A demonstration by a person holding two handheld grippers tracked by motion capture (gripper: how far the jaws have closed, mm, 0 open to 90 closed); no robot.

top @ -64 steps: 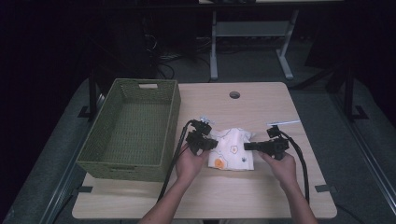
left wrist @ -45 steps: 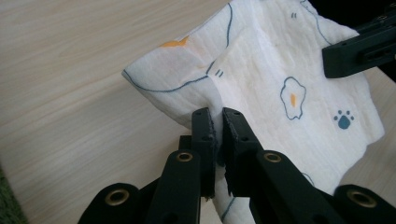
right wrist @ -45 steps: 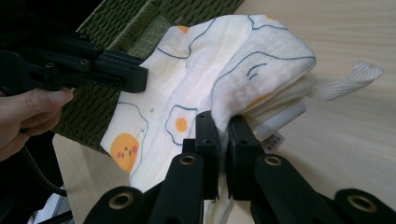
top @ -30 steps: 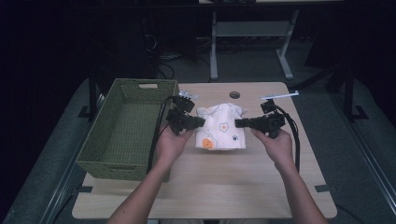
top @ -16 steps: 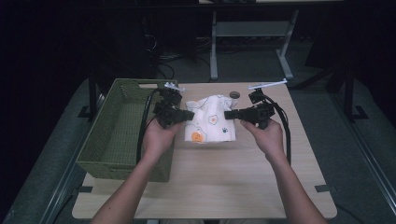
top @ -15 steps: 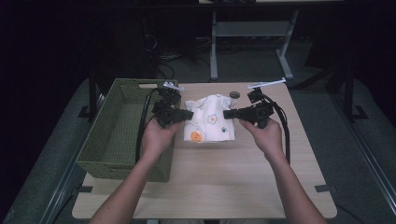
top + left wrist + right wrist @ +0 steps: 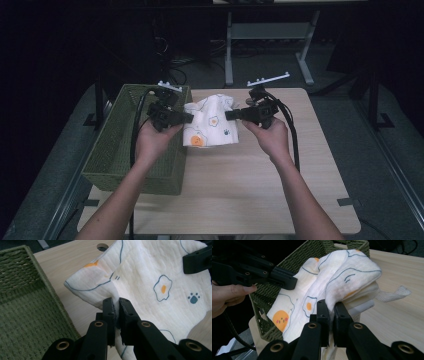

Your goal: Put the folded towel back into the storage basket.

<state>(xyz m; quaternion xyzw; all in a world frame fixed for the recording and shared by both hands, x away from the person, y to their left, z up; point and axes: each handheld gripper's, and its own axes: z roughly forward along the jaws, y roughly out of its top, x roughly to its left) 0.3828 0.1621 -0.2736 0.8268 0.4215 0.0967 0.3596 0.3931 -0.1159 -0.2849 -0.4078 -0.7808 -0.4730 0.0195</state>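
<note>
At the frame's centre, left gripper (image 7: 189, 118) and right gripper (image 7: 229, 114) both pinch the printed cloth (image 7: 211, 125) beside the green basket (image 7: 115, 155).

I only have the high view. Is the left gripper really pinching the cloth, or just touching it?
Observer: Pinching. In the left gripper view the left gripper has its jaws shut on a fold of the cloth.
Operator: And the right one?
Observer: The right gripper is also shut on the cloth, at a bunched, folded edge.
Operator: Anything loose?
Observer: Yes, a white strap trails from the folded bundle onto the table.
</note>
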